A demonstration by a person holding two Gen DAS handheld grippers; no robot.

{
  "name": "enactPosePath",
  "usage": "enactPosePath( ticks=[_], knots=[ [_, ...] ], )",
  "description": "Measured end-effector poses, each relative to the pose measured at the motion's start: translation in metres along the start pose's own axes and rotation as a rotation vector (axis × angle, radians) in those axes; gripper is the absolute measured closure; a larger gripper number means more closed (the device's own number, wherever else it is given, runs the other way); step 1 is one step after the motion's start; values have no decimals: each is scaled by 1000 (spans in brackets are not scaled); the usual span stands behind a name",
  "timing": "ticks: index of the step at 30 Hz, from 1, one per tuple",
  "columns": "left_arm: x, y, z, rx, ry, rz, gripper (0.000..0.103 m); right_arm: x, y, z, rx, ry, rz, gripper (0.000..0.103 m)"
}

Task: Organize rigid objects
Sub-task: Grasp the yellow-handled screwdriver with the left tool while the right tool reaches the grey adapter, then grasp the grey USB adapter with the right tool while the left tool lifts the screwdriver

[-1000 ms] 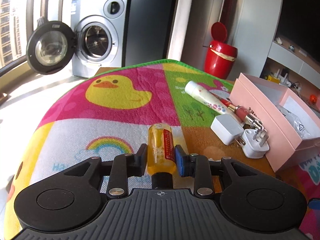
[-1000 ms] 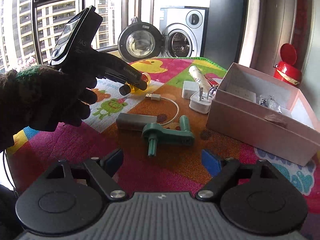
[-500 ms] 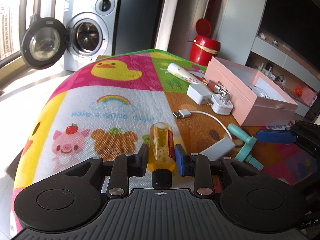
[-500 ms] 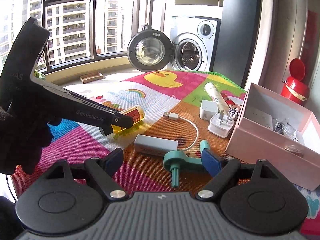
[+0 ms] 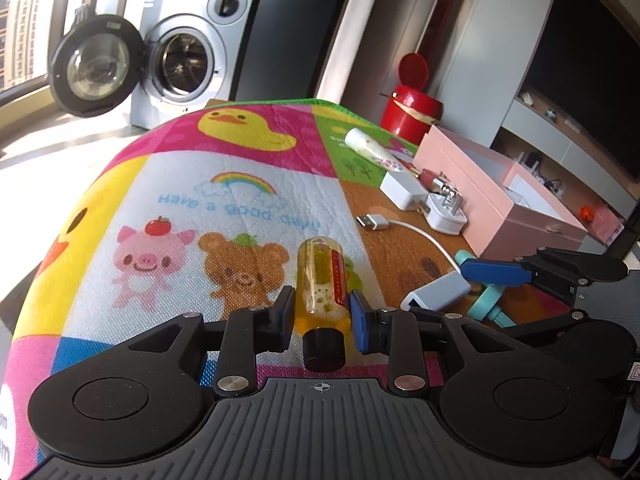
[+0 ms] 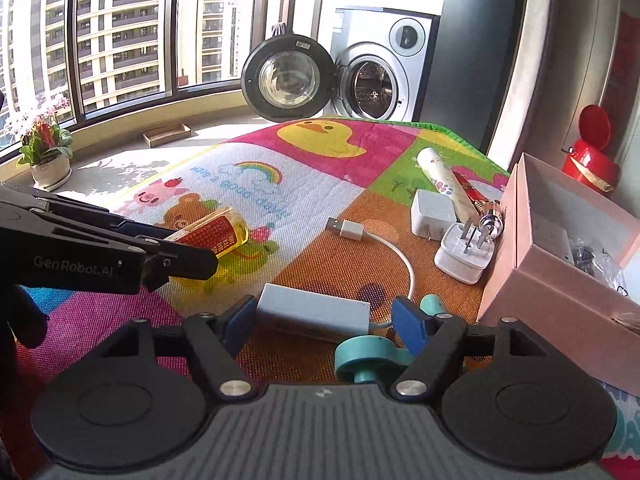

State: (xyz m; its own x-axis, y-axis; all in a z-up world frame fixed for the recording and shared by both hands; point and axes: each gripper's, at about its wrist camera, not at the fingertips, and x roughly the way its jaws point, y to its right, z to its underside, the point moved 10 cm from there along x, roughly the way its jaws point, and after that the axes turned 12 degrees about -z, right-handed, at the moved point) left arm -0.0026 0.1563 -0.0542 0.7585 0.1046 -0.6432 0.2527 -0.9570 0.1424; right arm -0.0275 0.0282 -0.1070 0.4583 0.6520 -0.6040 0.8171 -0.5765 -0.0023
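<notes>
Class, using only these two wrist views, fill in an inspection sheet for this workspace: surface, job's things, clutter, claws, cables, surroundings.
Surface: cartoon play mat, sunlit.
Job's things: yellow bottle; grey adapter; teal handle; two white plugs; patterned tube; open pink box.
Clutter: nothing seen.
Claws: left claw shut on the bottle; right claw open around the adapter.
Cables: white USB cable from the adapter.
Surroundings: open washing machine, red bin, potted flowers.
</notes>
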Motion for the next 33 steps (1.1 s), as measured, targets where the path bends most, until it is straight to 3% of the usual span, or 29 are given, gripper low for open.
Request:
enactPosePath(
  ticks=[3,12,16,21,26,33],
  knots=[
    [0,2,0,21,9,-12,71,-5,-6,2,-45,-3,7,40],
    [12,14,-8,90,31,-56,70,-17,-13,10,-116,-19,29,40],
    [12,15,-6,104,44,-65,70,-20,-9,13,-80,-24,35,32],
    [11,14,-6,99,48,-65,70,-24,-5,17,-34,-51,26,31],
    [11,15,-5,113,55,-79,70,-26,-9,20,41,-74,-56,31],
    [10,16,-4,118,57,-83,70,-9,4,11,109,-56,-37,29]
  ],
)
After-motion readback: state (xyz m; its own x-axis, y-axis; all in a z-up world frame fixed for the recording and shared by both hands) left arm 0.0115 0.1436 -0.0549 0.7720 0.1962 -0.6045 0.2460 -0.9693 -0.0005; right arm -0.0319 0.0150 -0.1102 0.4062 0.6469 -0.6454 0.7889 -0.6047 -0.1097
